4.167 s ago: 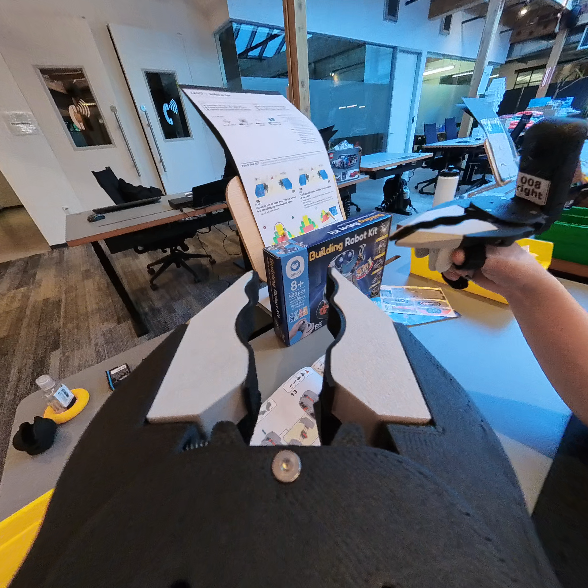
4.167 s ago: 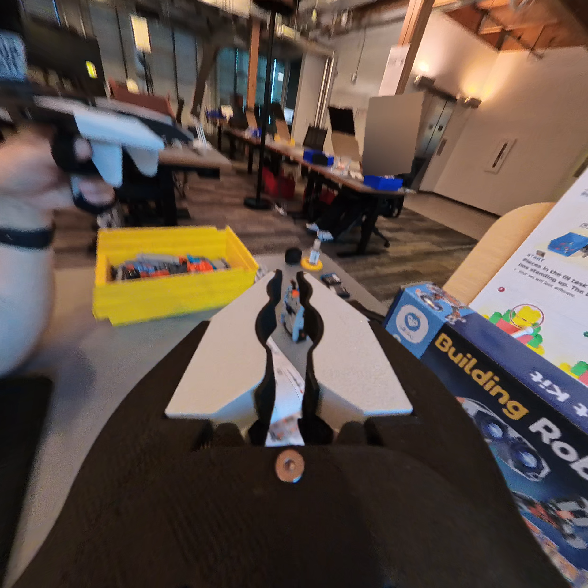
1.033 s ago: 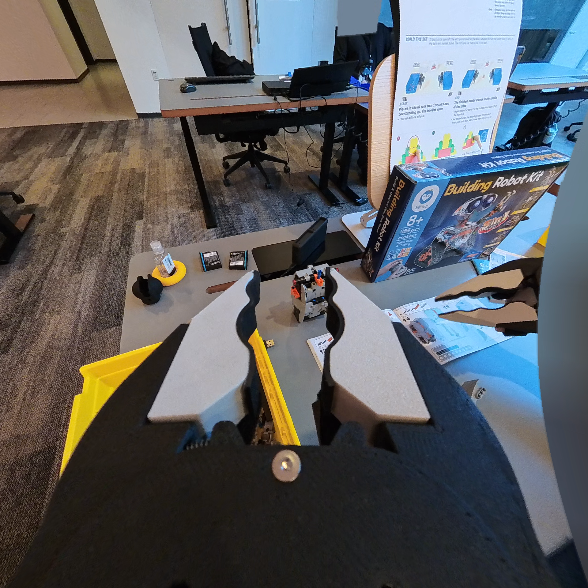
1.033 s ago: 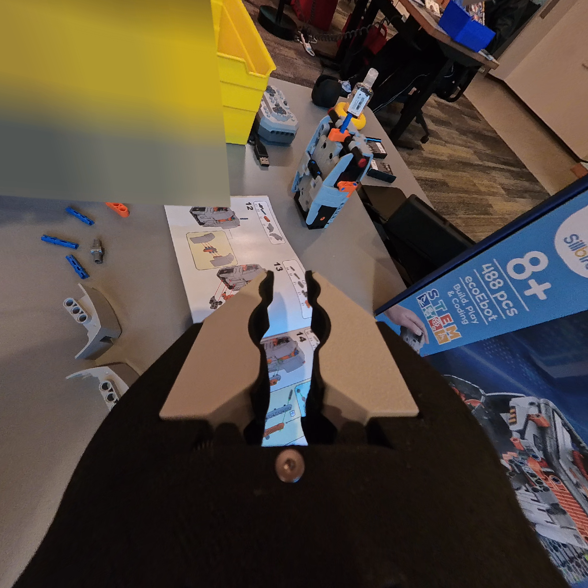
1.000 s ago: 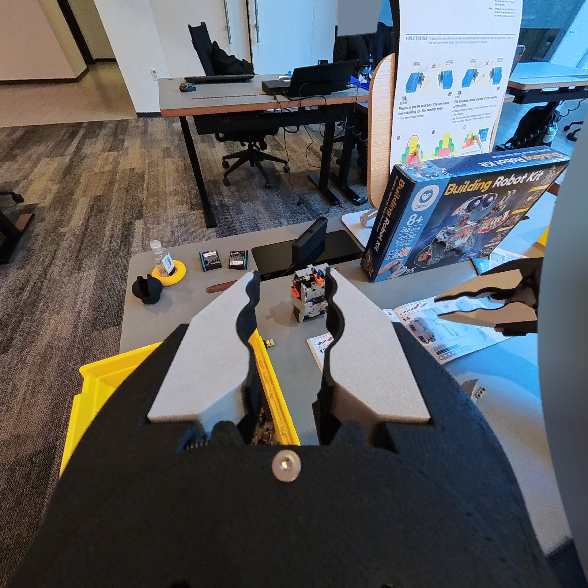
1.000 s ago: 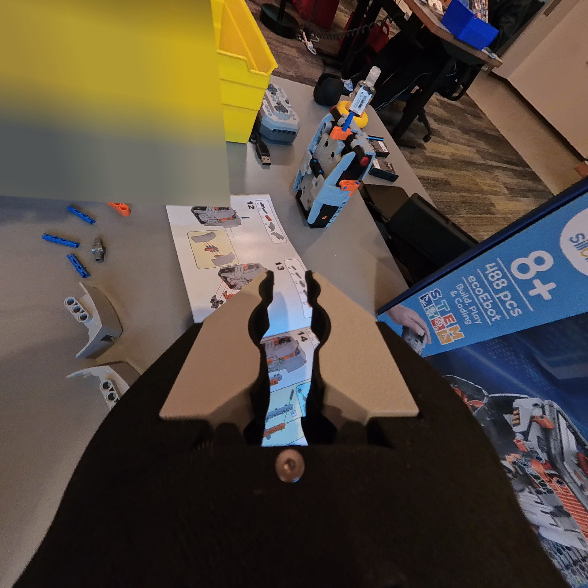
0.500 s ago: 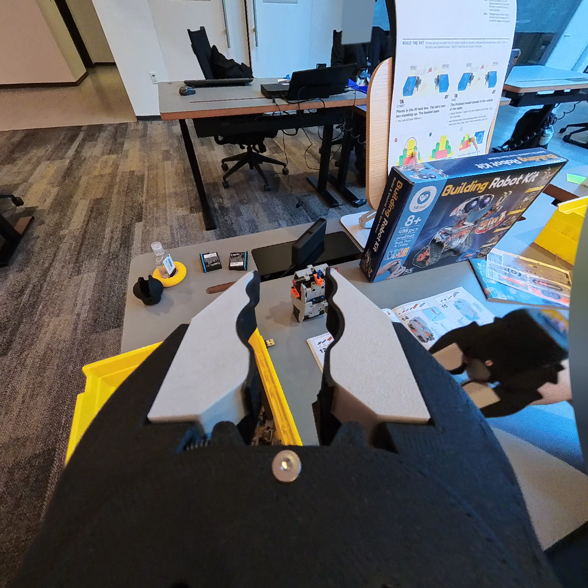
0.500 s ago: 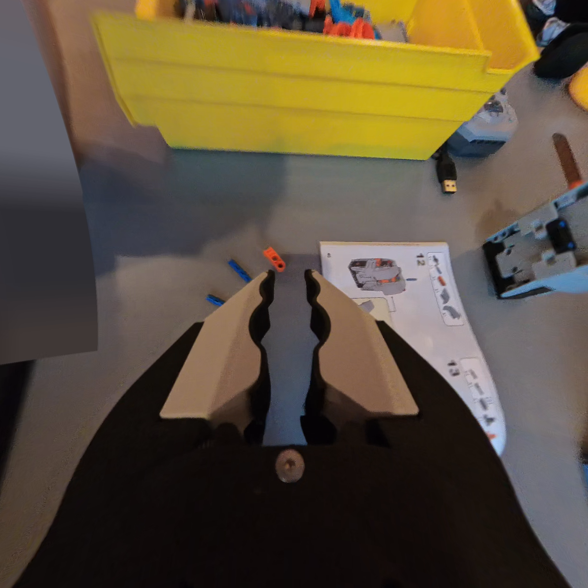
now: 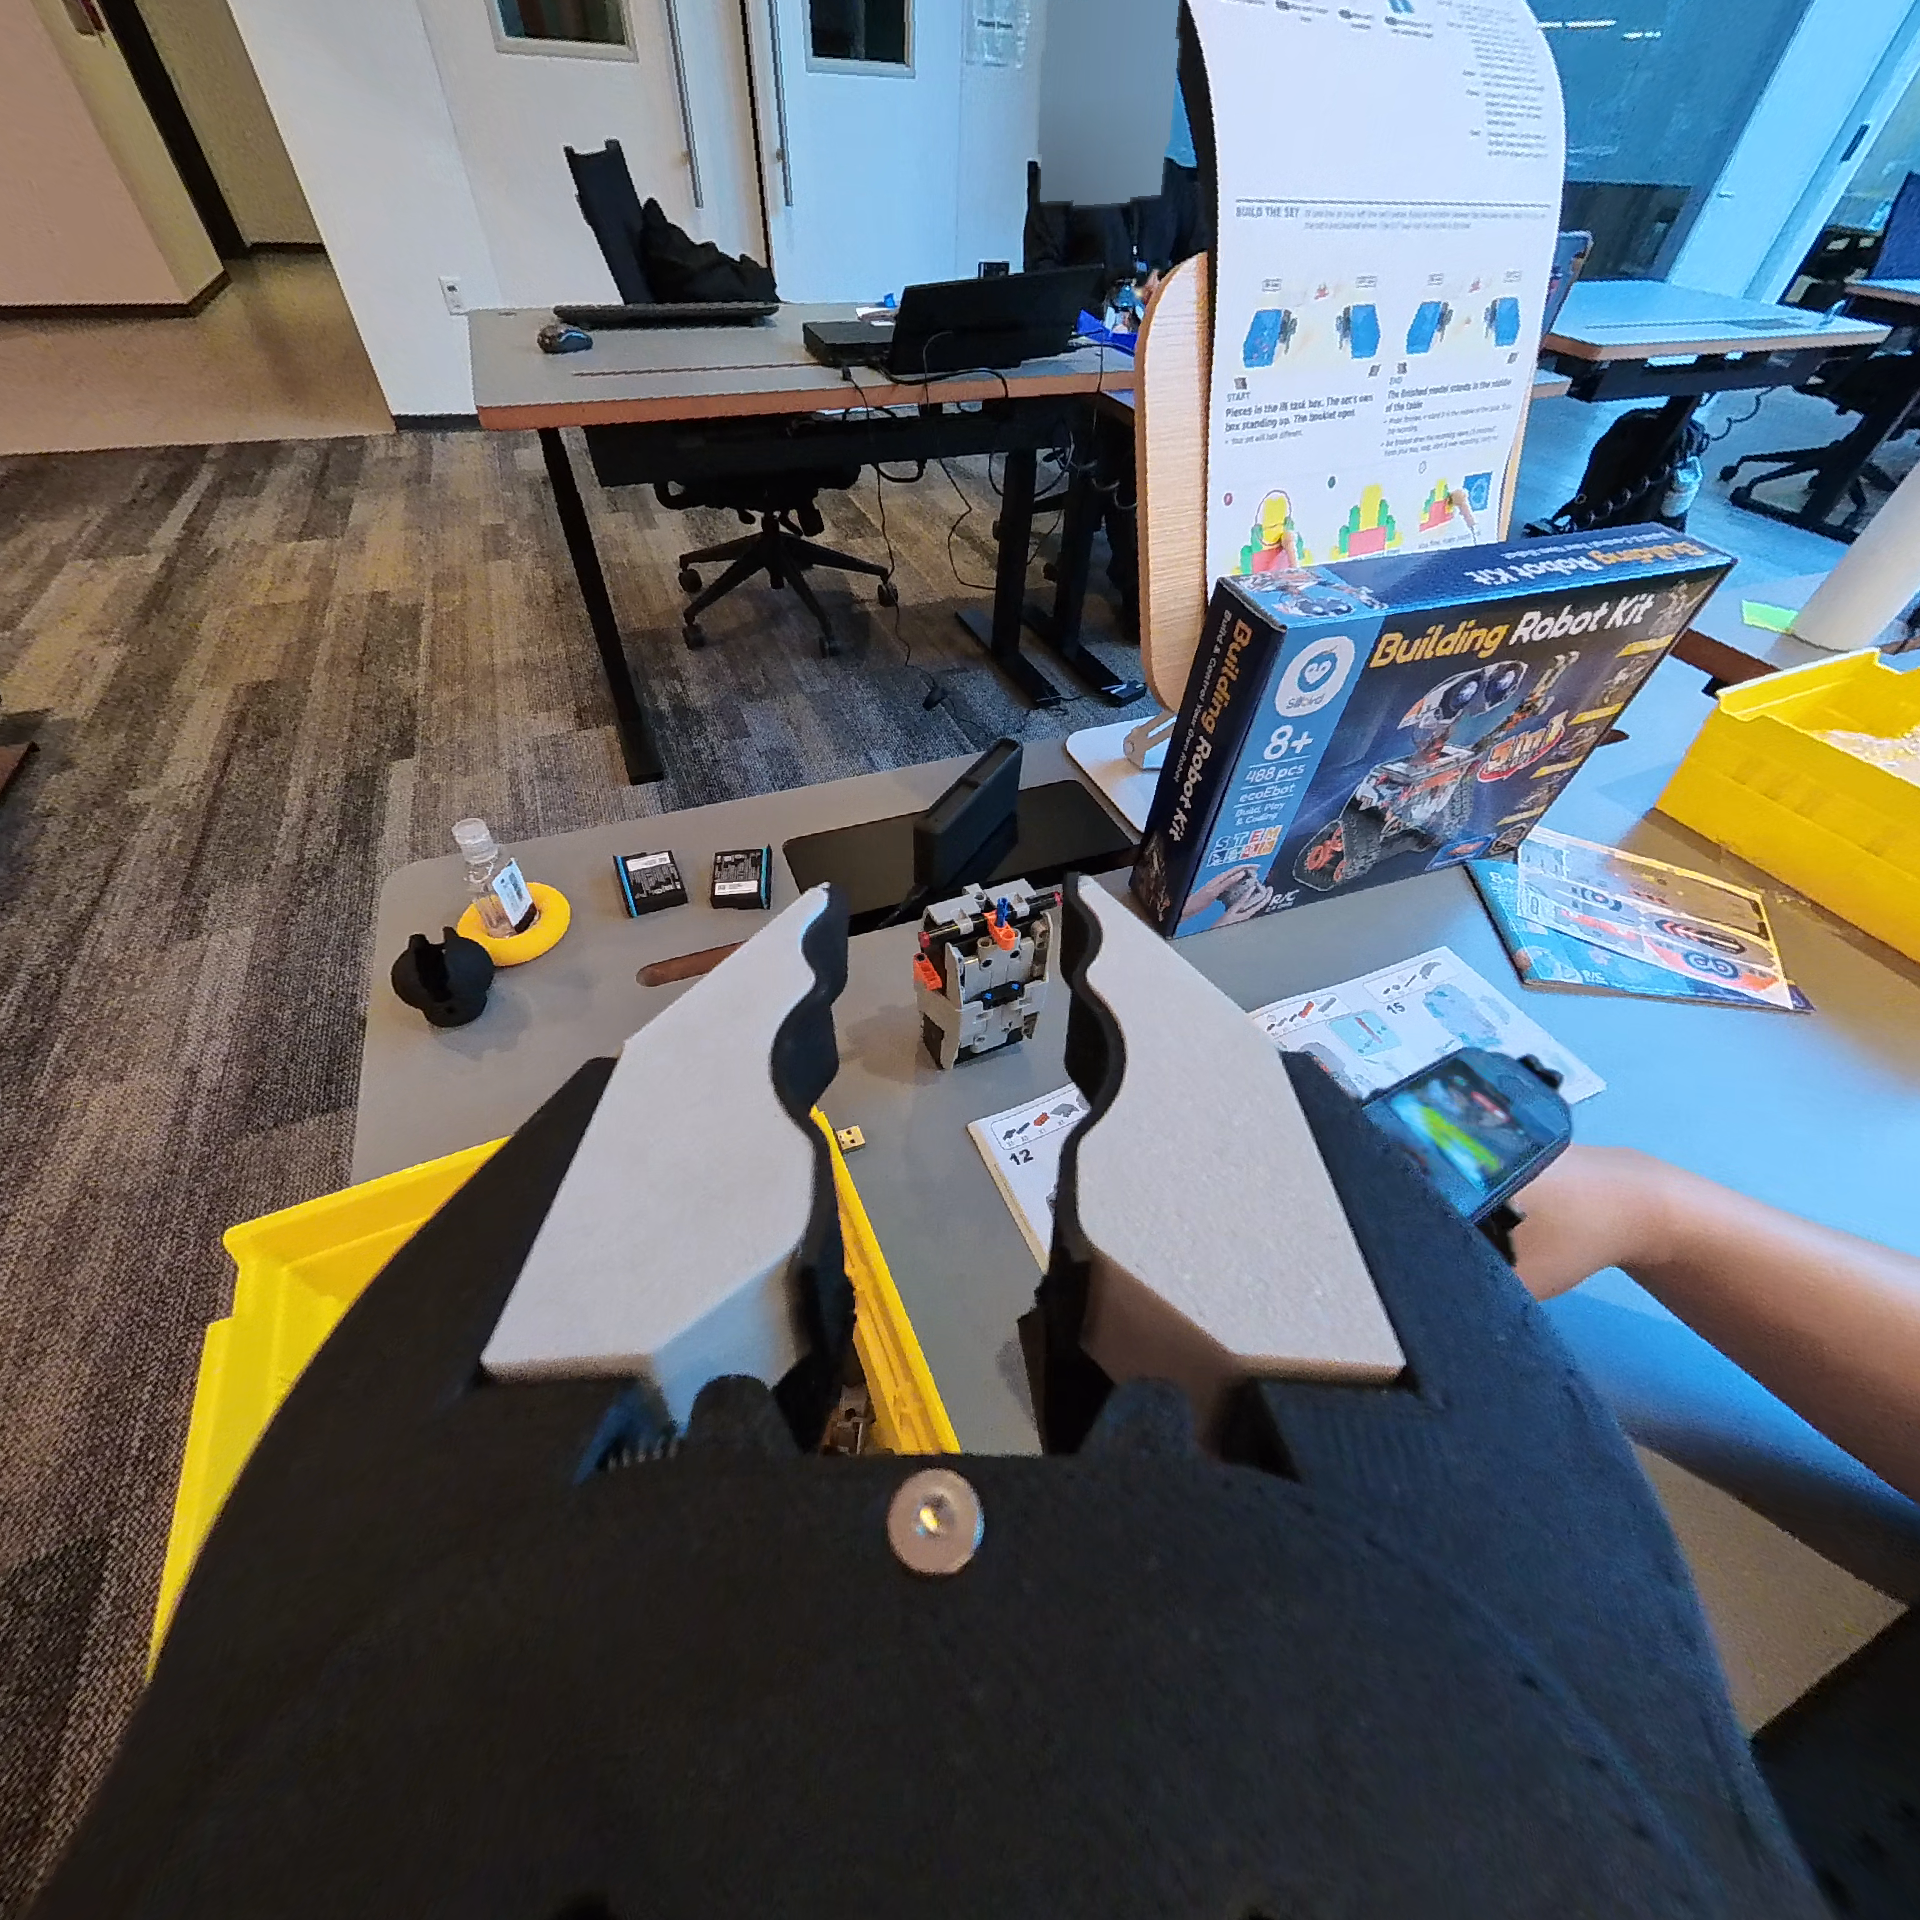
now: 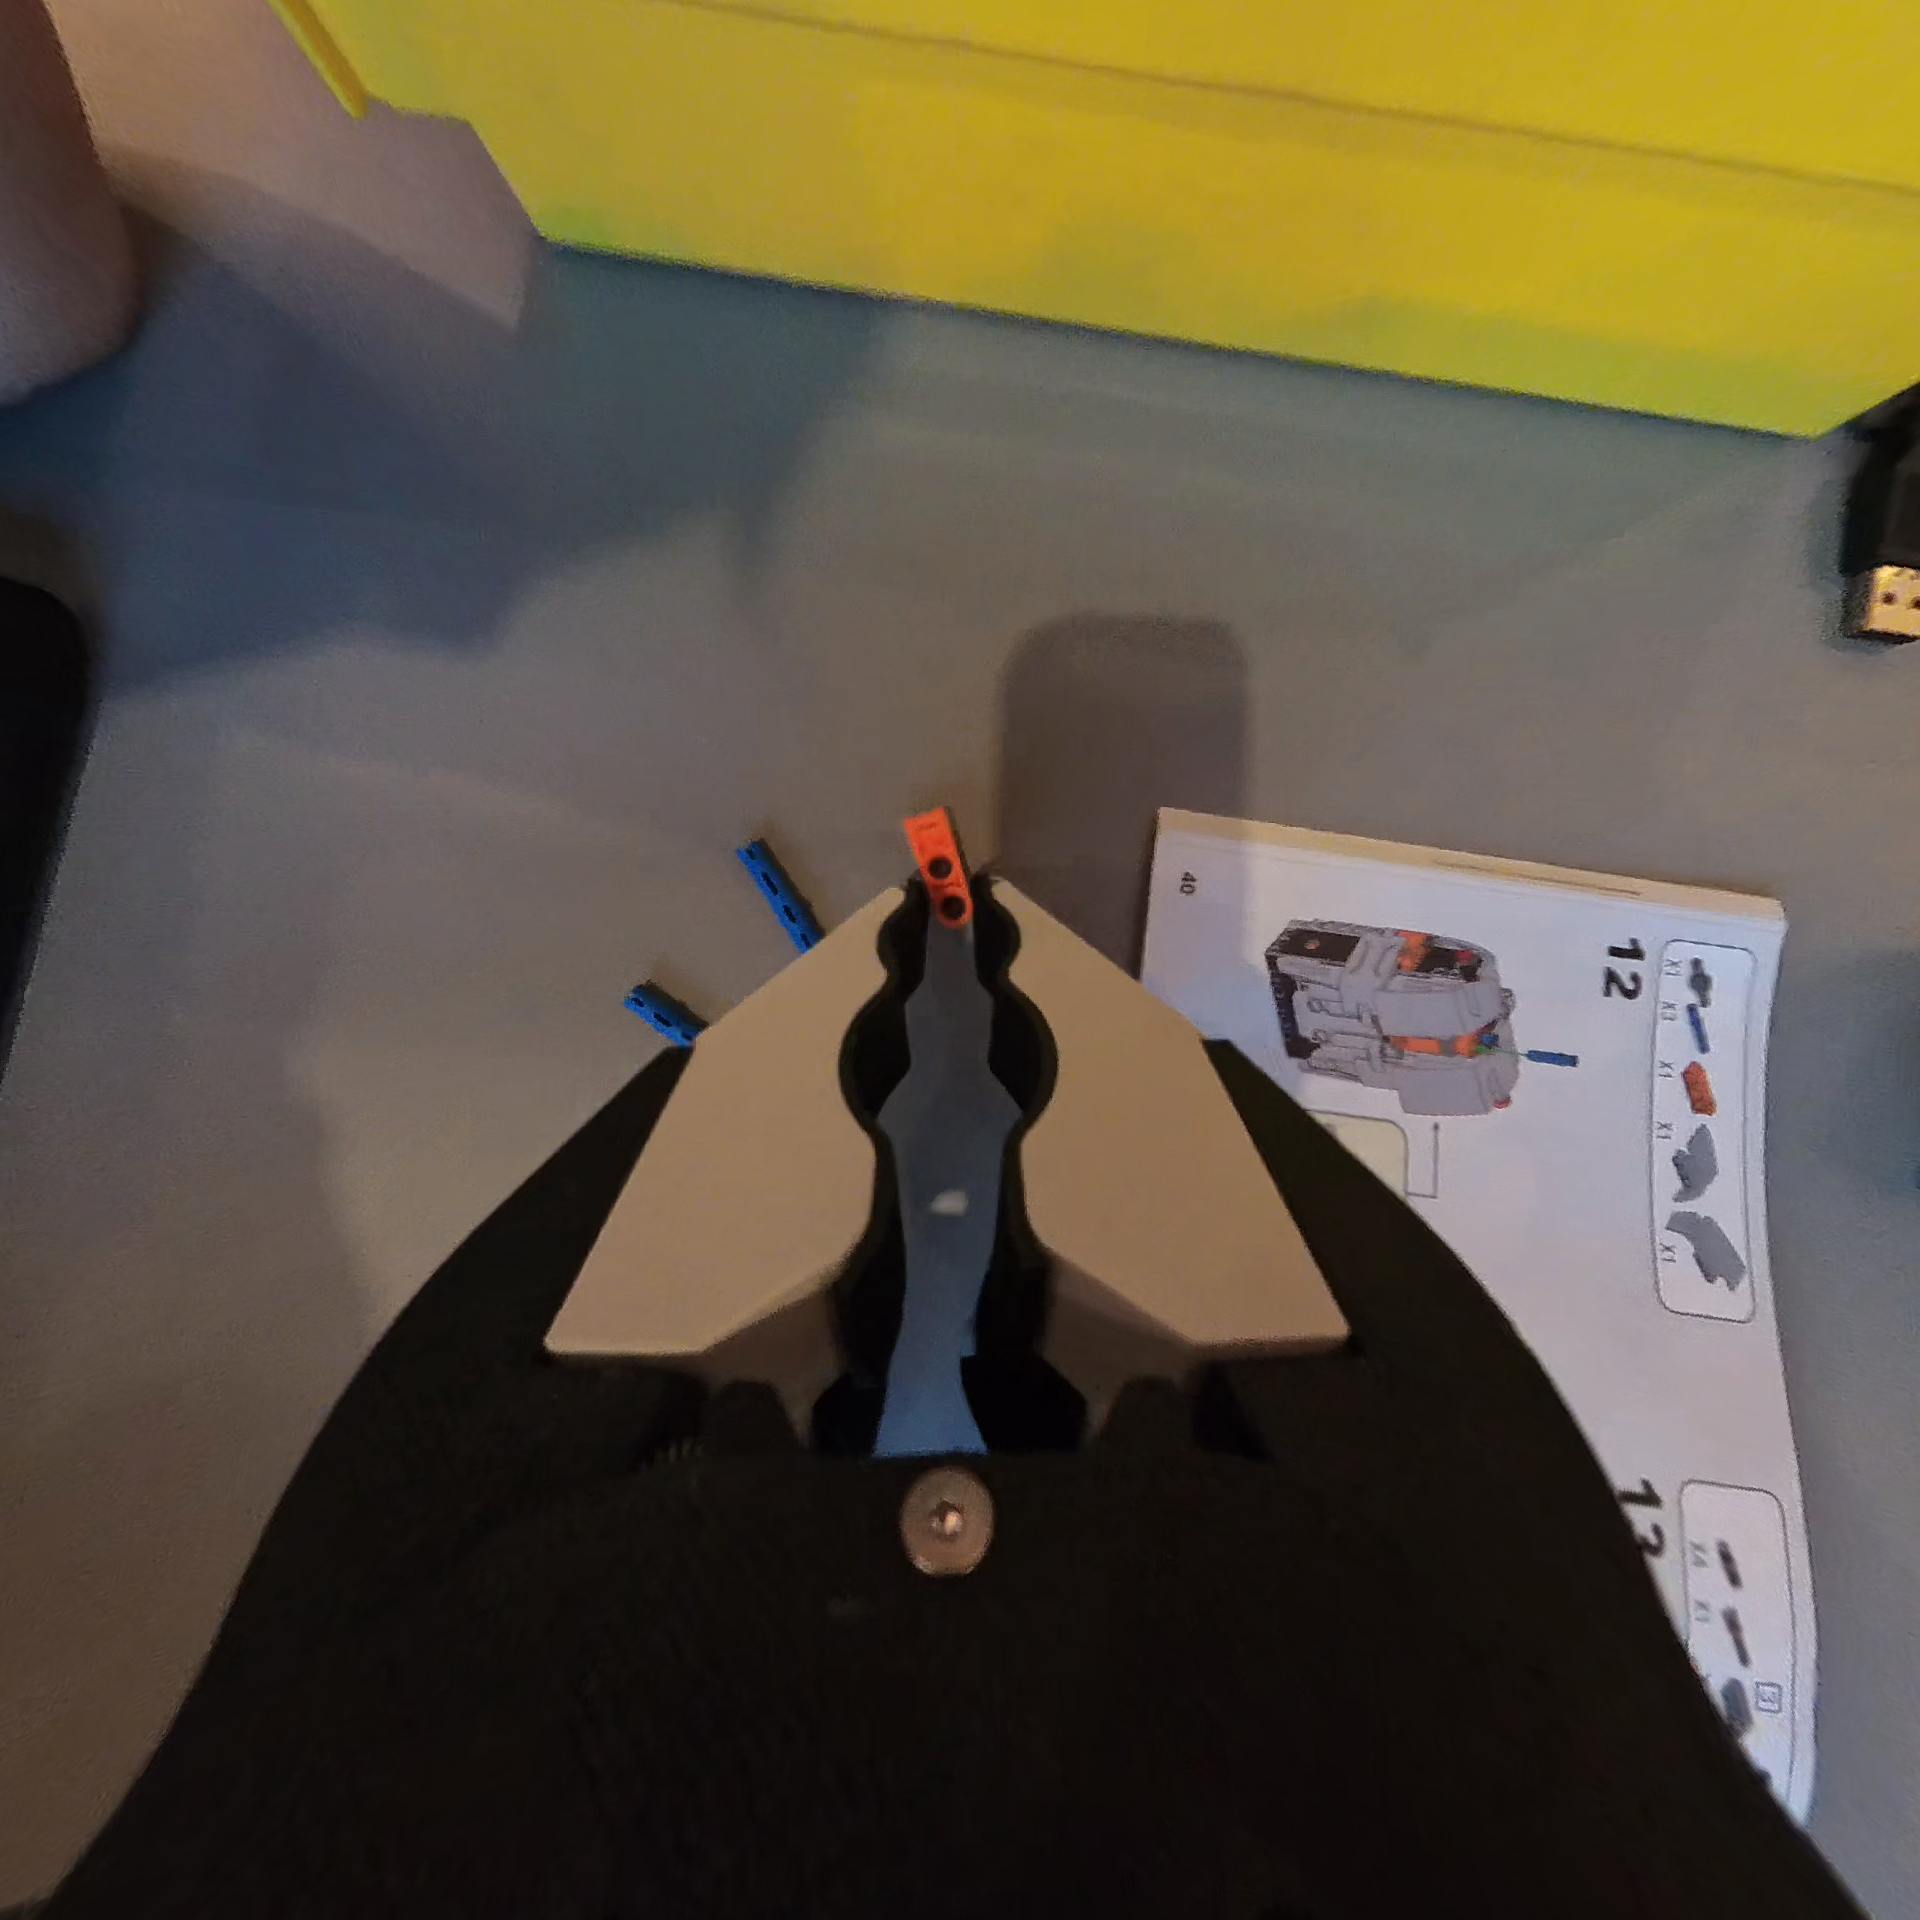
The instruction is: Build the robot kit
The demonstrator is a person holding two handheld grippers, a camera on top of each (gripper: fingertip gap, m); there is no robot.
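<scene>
My left gripper (image 9: pixel 945 904) is open and empty, held above the grey table (image 9: pixel 727 1008). Beyond its tips stands a small grey, partly built block model (image 9: pixel 982 977). A yellow bin (image 9: pixel 260 1299) lies below its left finger. My right gripper (image 10: pixel 948 899) is low over the table, its tips pinched on the near end of a small orange piece (image 10: pixel 938 857). Two blue pins (image 10: pixel 779 894) lie just left of it, and an open instruction booklet (image 10: pixel 1455 1091) lies to the right. In the left wrist view only the person's forearm (image 9: pixel 1662 1247) shows; the right gripper is hidden.
A blue kit box (image 9: pixel 1403 727) stands behind the booklet (image 9: pixel 1423 1018), with a printed sheet on a wooden stand (image 9: pixel 1371 312) behind it. A second yellow bin (image 9: pixel 1818 790), a small bottle (image 9: pixel 499 883), a black knob (image 9: pixel 442 977) and a plug (image 10: pixel 1881 613) lie around. The tips of one gripper are about 30 centimetres away from the tips of the other.
My right gripper has swung from the booklet down to the table by the yellow bin, and its jaws have narrowed onto the orange piece. The left gripper has held still.
</scene>
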